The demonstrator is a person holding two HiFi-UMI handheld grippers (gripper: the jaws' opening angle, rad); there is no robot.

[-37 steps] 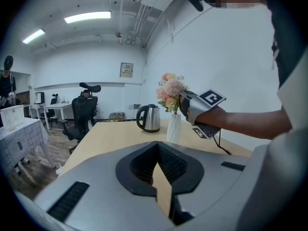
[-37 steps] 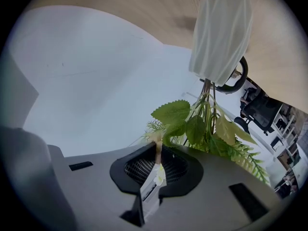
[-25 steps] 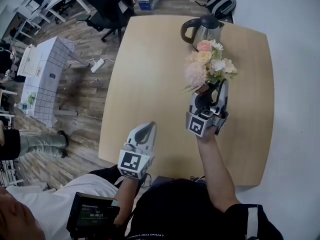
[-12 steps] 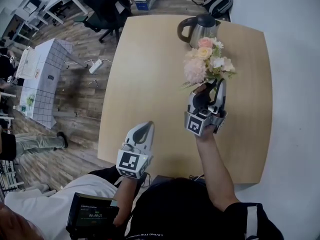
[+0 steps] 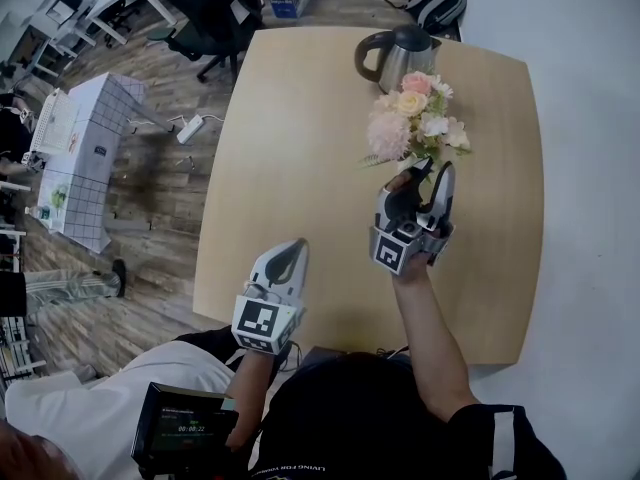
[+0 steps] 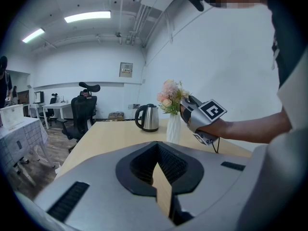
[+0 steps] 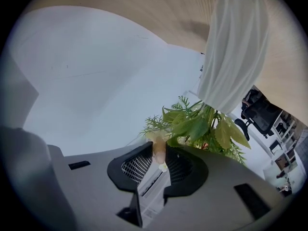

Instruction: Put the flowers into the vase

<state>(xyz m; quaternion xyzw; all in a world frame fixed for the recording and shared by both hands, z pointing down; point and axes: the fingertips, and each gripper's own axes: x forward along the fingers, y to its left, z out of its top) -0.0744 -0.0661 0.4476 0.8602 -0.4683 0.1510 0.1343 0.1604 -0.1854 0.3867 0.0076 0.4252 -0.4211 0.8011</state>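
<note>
A pale wooden table (image 5: 300, 118) is seen from above, with a white vase (image 6: 173, 128) standing toward its far right side. Well to the left of the vase and nearer the person, the left hand-held gripper (image 5: 292, 256) hangs over the table edge. Its jaws are drawn together and nothing is between them. Just behind the vase stands a steel kettle (image 5: 398, 53). A bunch of pink, peach and white flowers (image 5: 412, 123) stands in the vase, its blooms hiding the vase from above.

Close against the near side of the vase, the right hand-held gripper (image 5: 435, 170) angles upward under the blooms. Its jaws have just been opening and stand slightly apart. A pale stem end (image 7: 158, 150) sits between them and appears no longer pinched.

The flowers look placed, so the step in hand is letting go. The jaws should spread wider before the gripper backs away from the vase along its own line. That way no leaf catches and the light vase stays upright.
</note>
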